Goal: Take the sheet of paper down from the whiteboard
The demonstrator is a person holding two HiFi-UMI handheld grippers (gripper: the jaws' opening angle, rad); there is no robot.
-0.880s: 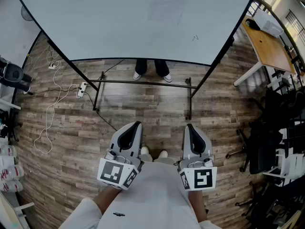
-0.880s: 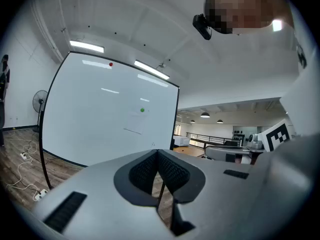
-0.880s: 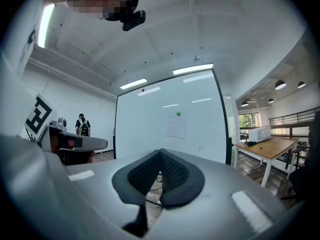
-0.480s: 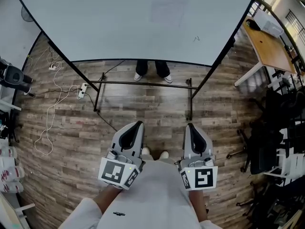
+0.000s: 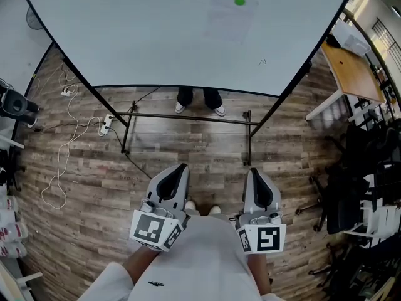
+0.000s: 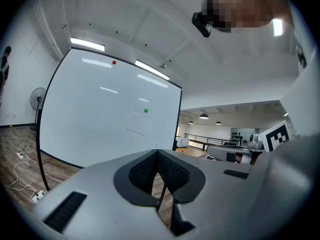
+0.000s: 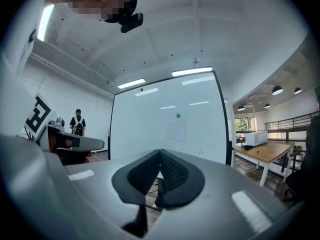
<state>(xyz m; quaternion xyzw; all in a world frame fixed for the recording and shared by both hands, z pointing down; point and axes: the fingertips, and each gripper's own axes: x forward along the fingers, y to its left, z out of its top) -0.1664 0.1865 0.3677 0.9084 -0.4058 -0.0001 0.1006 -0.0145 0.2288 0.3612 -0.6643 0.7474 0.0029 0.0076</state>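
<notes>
White paper (image 5: 229, 21) hung on the whiteboard (image 5: 125, 36) under a green magnet (image 5: 239, 1). The left tongs (image 5: 180, 167) and right tongs (image 5: 252, 171) were closed tight, holding nothing, far away. Best to walk closer, open one, and pinch the paper's edge.

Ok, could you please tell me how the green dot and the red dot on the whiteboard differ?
The green dot sits at the top edge of the sheet of paper, seemingly pinning it; the red dot has nothing under it. The red dot lies near the top edge of the whiteboard, the green dot lower and further right. Both are small and round, likely magnets.
</notes>
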